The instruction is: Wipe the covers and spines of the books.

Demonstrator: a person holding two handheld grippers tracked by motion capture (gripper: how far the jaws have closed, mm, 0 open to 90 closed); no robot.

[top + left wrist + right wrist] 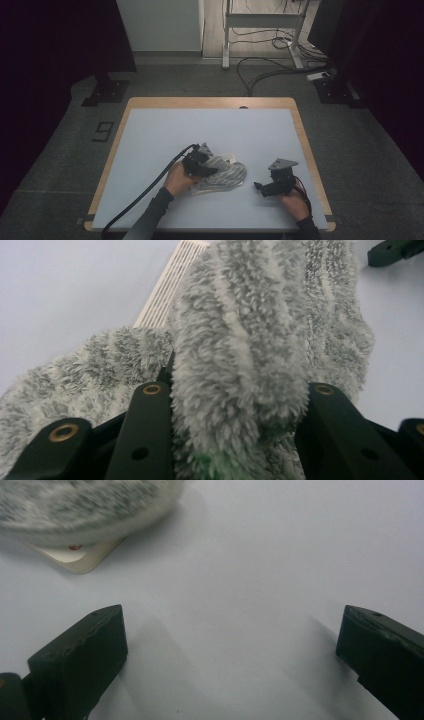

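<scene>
high view: a person's forearms come in from the bottom edge over a pale blue mat (165, 135) that covers a wooden table (210, 102). the left gripper (212, 170), held in the left hand (179, 181), sits near the middle of the mat and is clamped on a fluffy grey and white striped sock (227, 175). the sock lies on the mat just right of that hand, with a flat cream card (227, 157) peeking out at its far edge. the right gripper (258, 188), held in the right hand (294, 201), rests low on the mat to the right of the sock, apart from it.

left gripper view: a thick fold of the sock (240, 365) is pinched between the two black jaws, and the rest of the fabric spreads over the mat behind it.

right gripper view: the jaws stand wide apart with nothing between them, just bare mat. the blurred toe of the sock (85, 505) and a corner of the card (80, 560) lie at the top left.
</scene>
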